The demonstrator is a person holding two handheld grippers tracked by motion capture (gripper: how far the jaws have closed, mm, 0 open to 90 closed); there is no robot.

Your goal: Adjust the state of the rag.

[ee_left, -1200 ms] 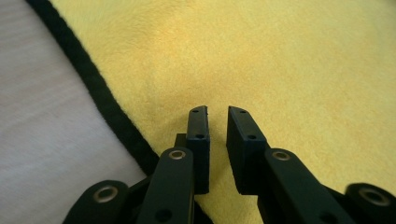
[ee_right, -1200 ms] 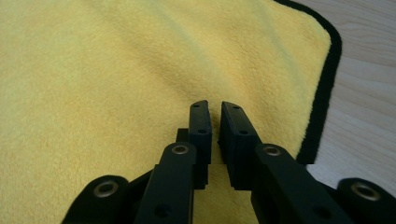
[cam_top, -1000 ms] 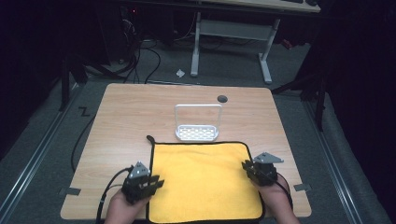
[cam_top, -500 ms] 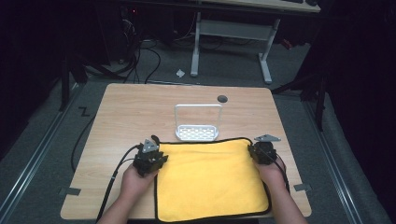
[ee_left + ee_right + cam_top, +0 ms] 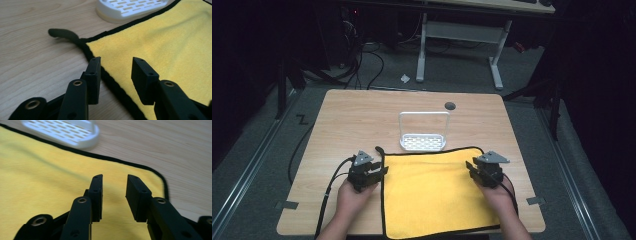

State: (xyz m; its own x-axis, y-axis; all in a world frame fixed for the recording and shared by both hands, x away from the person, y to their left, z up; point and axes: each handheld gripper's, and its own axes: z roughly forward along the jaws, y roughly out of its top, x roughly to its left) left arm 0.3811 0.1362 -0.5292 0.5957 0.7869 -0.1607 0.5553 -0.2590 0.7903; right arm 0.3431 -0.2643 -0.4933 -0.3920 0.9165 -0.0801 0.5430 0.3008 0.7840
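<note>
Cloth: the yellow cloth (image 5: 437, 192) is lying flat on the counter's (image 5: 352, 115) near half, its far edge touching the white rack (image 5: 423, 141)
Left gripper (image 5: 371, 175): jaws have just been opening, standing apart over the cloth's left hem; nothing between them
Right gripper (image 5: 478, 172): jaws have just been opening too, standing apart over the right edge, nothing held
Advice: nip only the black hem, both sides evenly; lift together
Room: dark floor, cables, a desk frame (image 5: 459, 35) behind

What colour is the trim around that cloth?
Black, edging the yellow cloth; clearest in the left gripper view.

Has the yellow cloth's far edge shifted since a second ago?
Yes. The yellow cloth has slid away from the person: its far edge now touches the white rack, where a strip of bare table showed between them earlier.
</note>
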